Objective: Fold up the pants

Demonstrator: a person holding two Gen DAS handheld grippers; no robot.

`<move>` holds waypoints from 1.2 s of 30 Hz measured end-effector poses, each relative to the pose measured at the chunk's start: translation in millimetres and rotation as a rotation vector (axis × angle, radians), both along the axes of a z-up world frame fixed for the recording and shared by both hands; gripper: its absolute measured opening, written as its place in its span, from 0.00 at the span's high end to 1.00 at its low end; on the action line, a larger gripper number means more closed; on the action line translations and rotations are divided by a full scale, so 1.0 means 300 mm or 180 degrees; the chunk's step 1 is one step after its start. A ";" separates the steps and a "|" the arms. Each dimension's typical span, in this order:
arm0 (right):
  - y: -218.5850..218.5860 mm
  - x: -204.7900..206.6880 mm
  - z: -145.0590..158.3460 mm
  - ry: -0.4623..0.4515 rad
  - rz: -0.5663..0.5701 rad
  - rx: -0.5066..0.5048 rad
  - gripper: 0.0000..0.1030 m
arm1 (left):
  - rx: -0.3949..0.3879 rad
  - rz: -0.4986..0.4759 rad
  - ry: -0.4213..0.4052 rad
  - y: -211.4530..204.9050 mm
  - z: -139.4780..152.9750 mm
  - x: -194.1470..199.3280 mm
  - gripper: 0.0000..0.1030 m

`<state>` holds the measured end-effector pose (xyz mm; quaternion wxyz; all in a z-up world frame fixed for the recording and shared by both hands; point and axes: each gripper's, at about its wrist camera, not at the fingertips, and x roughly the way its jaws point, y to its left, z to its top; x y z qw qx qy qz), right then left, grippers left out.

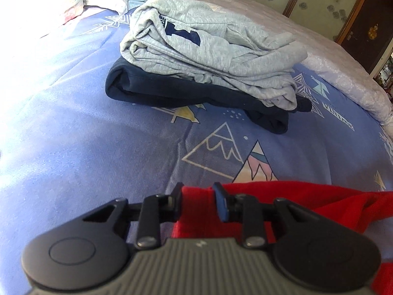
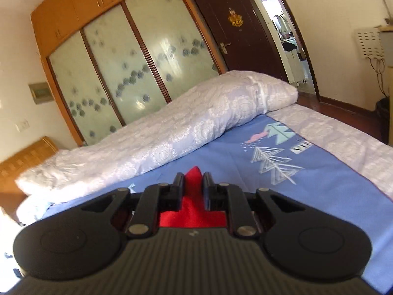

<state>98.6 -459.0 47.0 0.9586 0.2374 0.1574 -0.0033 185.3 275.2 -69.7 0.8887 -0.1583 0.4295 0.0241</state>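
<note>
The left gripper [image 1: 197, 191] pinches a fold of the bright red fabric pants [image 1: 289, 196], its two black fingers pressed against the cloth from either side. The right gripper [image 2: 193, 182] does the same at another part of the garment: in its own view a peak of the red pants [image 2: 194, 204] stands up between the closed-in fingers. Holding the cloth at two separate spots probably lets the person keep an edge taut, so it can be carried over and laid flat without bunching.

The landmark is the blue bedsheet printed with mountains and triangles [image 1: 73, 147]. The red pants hang or lie just above the near part of this sheet, running from the left gripper off to the right edge of the left wrist view; how much of the garment is already folded cannot be told, since most of it lies below both cameras.

Farther up the sheet sits a stack of folded clothes, a light grey sweatshirt-like garment [image 1: 208, 49] resting on a dark navy folded garment [image 1: 172, 91]. It likely serves as the finished pile, kept well apart from the working area. Along the sheet's far side lies a rolled pale lilac quilt [image 2: 159, 135], pushed aside, seemingly to leave room for folding.
</note>
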 end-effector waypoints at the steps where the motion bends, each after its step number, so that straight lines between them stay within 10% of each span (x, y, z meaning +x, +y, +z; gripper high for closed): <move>1: -0.029 -0.056 -0.030 0.0068 -0.0016 0.0027 0.76 | -0.0017 0.0008 0.0001 0.002 0.001 -0.004 0.75; 9: -0.236 -0.467 -0.366 0.0969 -0.1252 0.0816 0.67 | -0.0021 -0.0018 0.0006 -0.008 0.026 -0.020 0.75; 16: -0.113 -0.303 -0.364 0.0971 -0.0772 0.1127 0.56 | -0.0049 0.0047 -0.0010 -0.009 0.030 -0.026 0.75; 25: 0.069 -0.139 -0.473 0.1429 -0.0459 0.2301 0.56 | -0.0122 0.0064 -0.0028 0.012 0.043 -0.034 0.75; 27: 0.100 -0.092 -0.482 0.1508 -0.0503 0.2302 0.60 | -0.0122 0.0062 -0.0032 0.013 0.041 -0.033 0.75; 28: 0.111 -0.072 -0.478 0.1518 -0.0496 0.2236 0.86 | -0.0117 0.0065 -0.0030 0.013 0.039 -0.032 0.75; 29: 0.122 -0.092 -0.471 0.1534 -0.0486 0.2117 0.91 | -0.0116 0.0067 -0.0027 0.014 0.037 -0.032 0.75; 36: 0.126 -0.254 -0.356 0.1490 -0.0351 0.1109 0.91 | -0.0174 0.0044 -0.0031 0.027 0.025 -0.035 0.75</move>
